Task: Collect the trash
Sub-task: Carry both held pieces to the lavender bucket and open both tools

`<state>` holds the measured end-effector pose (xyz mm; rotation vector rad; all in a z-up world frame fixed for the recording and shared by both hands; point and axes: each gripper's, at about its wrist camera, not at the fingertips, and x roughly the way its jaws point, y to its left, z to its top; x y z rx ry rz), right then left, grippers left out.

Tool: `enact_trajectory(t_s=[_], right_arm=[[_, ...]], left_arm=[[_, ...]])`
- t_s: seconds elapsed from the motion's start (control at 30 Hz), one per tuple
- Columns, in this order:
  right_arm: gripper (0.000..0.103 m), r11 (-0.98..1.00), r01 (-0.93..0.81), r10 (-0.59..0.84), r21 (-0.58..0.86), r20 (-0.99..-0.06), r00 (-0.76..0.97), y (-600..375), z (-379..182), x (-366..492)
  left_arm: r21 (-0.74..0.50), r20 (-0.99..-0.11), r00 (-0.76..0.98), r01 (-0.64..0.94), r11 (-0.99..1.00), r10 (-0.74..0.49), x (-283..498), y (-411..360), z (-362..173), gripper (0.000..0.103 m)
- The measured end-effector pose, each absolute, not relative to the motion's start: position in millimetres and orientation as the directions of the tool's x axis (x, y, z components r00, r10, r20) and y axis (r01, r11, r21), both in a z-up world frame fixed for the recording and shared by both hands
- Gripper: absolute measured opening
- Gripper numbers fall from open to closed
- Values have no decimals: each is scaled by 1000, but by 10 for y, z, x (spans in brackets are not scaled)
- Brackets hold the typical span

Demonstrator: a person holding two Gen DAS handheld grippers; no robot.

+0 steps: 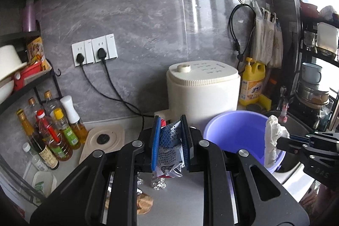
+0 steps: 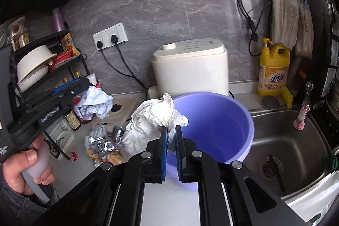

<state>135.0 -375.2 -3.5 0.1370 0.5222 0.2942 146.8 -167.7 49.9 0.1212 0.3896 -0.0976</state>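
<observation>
A purple bucket [image 2: 214,126] sits on the counter [image 1: 180,190] beside the sink [image 2: 296,141]. The right gripper [image 2: 171,139] is squeezed on a white crumpled tissue [image 2: 152,120] at the bucket's rim. The left gripper [image 1: 170,137] is squeezed on a blue-and-white wrapper [image 1: 169,141], near the bucket. Foil scraps [image 2: 101,141] lie on the counter.

Purple bucket [image 2: 214,126] base behind tongs [image 2: 172,139]
</observation>
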Motion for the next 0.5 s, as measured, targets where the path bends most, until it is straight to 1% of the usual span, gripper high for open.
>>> enact_trajectory(t_s=[0.03, 0.1, 0.17, 0.2, 0.23, 0.27, 0.33, 0.4, 0.5], right_arm=[[9, 949, -236, 310, 209, -470, 826, -3799, -49, 1385], [12, 950, -227, 304, 215, -471, 828, -3875, -80, 1445], [41, 953, -212, 292, 216, -476, 829, -3947, -116, 1518], [64, 956, -198, 280, 217, -467, 839, -3991, -128, 1521], [68, 959, -181, 264, 220, -443, 857, -4050, -130, 1492], [68, 957, -183, 267, 225, -432, 862, -4080, -130, 1483], [72, 953, -187, 276, 240, -421, 864, -4157, -152, 1452], [81, 953, -170, 263, 249, -409, 874, -4225, -175, 1402], [86, 948, -152, 260, 279, -408, 875, -4337, -228, 1337]], left_arm=[[103, -385, 920, 119, 988, -71, 1485, -1719, 507, 19], [116, -388, 919, 125, 985, -71, 1525, -1816, 528, 19], [132, -393, 916, 138, 982, -76, 1562, -1913, 530, 19], [145, -399, 913, 152, 978, -83, 1588, -1989, 527, 19], [154, -403, 911, 163, 974, -88, 1606, -2045, 521, 19], [159, -406, 909, 169, 973, -92, 1621, -2091, 517, 19], [168, -417, 903, 194, 967, -109, 1653, -2213, 498, 19], [178, -427, 895, 219, 959, -125, 1670, -2314, 474, 19], [196, -433, 890, 251, 948, -146, 1670, -2427, 456, 19]])
